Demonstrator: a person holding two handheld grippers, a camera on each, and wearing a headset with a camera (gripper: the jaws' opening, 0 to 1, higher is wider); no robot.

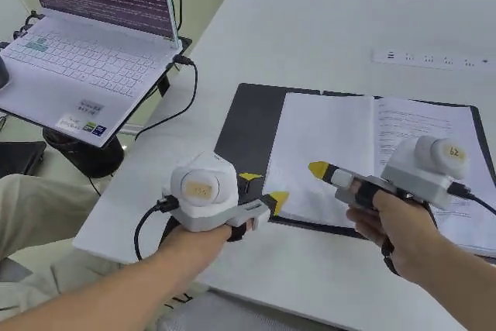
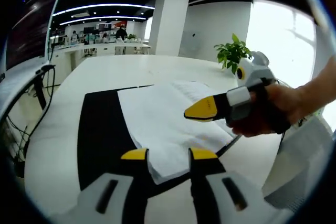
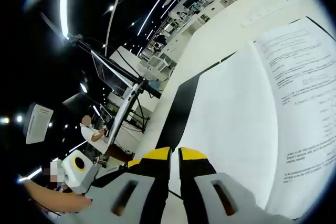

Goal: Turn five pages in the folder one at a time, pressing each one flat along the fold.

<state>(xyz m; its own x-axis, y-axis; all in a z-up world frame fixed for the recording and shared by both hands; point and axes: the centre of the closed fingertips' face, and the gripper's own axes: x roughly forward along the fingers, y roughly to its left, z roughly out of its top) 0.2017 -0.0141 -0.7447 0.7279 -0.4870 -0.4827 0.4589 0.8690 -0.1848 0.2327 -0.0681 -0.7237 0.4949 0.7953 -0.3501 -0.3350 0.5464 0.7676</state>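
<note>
Large white surface (image 1: 310,21): carries everything; looks smooth, so the folder may slide if dragged.

Black flat folder (image 1: 244,125): lies open at the near edge of the surface. The cover looks stiff. Judgement: it is best pinned down, not lifted.

Blank white left-hand page (image 1: 318,145) and printed white right-hand page (image 1: 422,125): both lie flat, meeting at the fold. Judgement: thin paper, light, limp, easily creased or torn. Sheets are likely to cling, so two could come up together. Take a single sheet at its free outer edge or a near corner, well away from the fold, with a light pinch. Press along the fold with a flat stroke.

Left claw (image 1: 263,187): jaws apart, holding nothing. It sits at the folder's near-left corner, and in the left gripper view the corner of the blank page lies between the yellow tips, unclamped.

Right claw (image 1: 319,169): jaws drawn almost together, nothing between them, tips over the blank page.
</note>
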